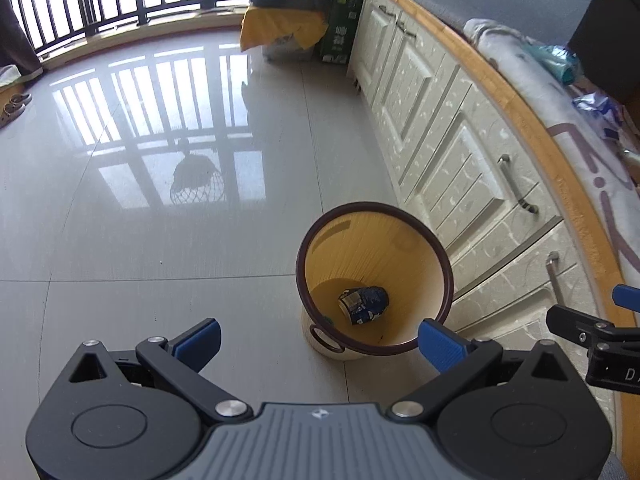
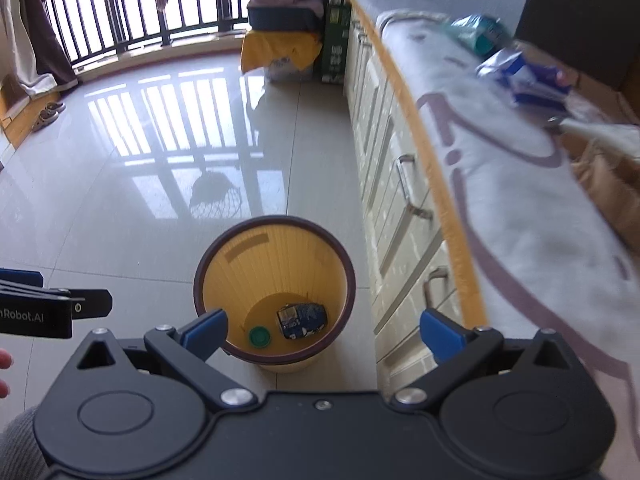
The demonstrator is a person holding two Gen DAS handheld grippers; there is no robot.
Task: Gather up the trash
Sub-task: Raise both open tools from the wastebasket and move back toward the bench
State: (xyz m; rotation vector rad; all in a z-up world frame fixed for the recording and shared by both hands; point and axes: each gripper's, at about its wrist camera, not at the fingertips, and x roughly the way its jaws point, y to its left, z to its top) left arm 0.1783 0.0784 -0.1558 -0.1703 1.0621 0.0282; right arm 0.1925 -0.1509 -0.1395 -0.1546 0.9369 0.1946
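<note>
A yellow waste bin (image 1: 420, 272) with a dark brown rim stands on the tiled floor beside the cabinet; it shows in the right wrist view too as the bin (image 2: 240, 280). Inside lie a crushed blue can (image 1: 363, 305) (image 2: 301, 321) and a green cap (image 2: 259, 336). My left gripper (image 1: 318, 343) is open above the bin with nothing between its fingers. My right gripper (image 2: 323, 333) is also open and empty over the bin. On the countertop cloth lie a blue wrapper (image 2: 524, 80) (image 1: 600, 110) and a teal wrapper (image 2: 478, 32) (image 1: 560, 62).
A cream cabinet (image 1: 440, 140) with metal handles runs along the right, topped by a white patterned cloth (image 2: 540, 208). A green box (image 1: 344, 20) and a yellow-draped stack (image 1: 280, 28) stand at the far end. Shoes (image 2: 48, 116) sit by the balcony railing. A hand (image 2: 4, 372) shows at left.
</note>
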